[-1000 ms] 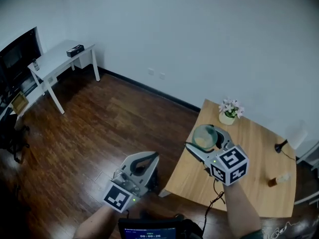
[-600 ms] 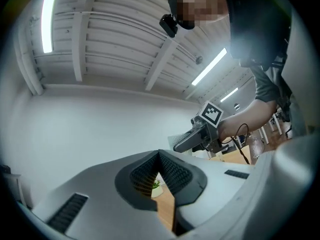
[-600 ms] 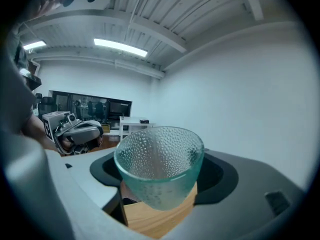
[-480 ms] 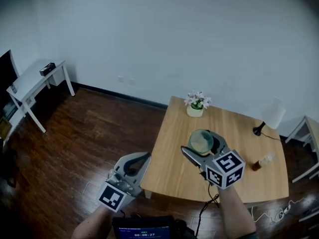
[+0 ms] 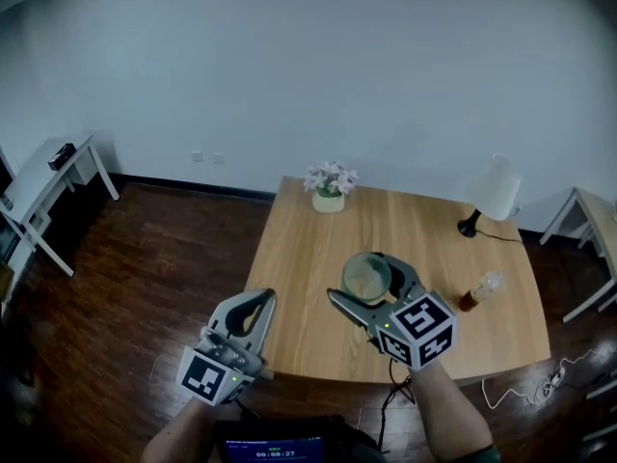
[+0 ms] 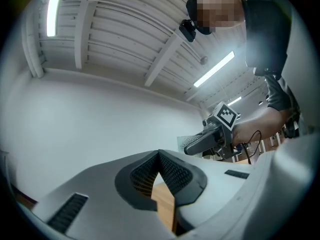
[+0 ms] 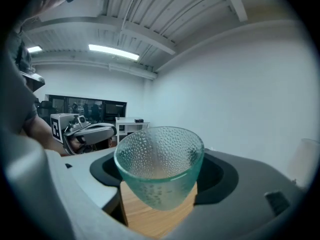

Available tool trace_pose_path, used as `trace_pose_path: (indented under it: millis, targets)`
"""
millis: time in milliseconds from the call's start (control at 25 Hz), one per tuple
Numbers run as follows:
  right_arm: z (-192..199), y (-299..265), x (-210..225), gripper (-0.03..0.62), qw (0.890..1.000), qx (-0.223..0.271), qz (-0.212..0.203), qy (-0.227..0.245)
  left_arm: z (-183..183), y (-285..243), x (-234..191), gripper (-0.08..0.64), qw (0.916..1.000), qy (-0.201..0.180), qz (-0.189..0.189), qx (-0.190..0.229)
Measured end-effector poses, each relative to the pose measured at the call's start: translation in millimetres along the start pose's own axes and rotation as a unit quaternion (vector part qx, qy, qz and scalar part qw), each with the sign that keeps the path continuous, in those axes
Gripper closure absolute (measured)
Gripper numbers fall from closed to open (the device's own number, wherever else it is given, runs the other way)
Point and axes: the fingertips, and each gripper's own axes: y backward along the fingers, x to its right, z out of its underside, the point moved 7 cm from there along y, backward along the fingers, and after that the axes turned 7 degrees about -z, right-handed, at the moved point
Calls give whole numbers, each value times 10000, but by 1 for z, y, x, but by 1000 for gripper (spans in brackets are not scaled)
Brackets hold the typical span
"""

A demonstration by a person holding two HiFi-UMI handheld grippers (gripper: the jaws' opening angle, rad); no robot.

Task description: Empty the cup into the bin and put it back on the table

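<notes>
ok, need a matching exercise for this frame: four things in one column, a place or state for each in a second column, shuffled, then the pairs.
Things
1. dimpled clear glass cup
2. white-shaded, black-based lamp
3. white pot of pink flowers
4. left tool

Place or state
A. jaws together, nothing between them
B. far right corner of the wooden table
C. gripped in the right tool
D. table's far edge, toward its left side

Pairs: 1-C, 2-B, 3-D, 4-A
</notes>
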Motion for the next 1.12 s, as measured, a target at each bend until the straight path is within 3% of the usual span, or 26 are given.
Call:
trace_pose_path:
  millis: [400, 600, 1120]
  targets:
    - [49, 2, 5, 192, 9986, -91, -400, -321, 39, -31, 38, 568, 9969, 538, -154, -548]
    - [68, -5, 4, 192, 9988, -104, -202, -441, 52, -31, 32, 569, 9954, 587, 52, -753]
    - [143, -43, -7, 192, 9954, -273, 252, -887, 113, -21, 8, 568, 9860, 894, -31, -1410]
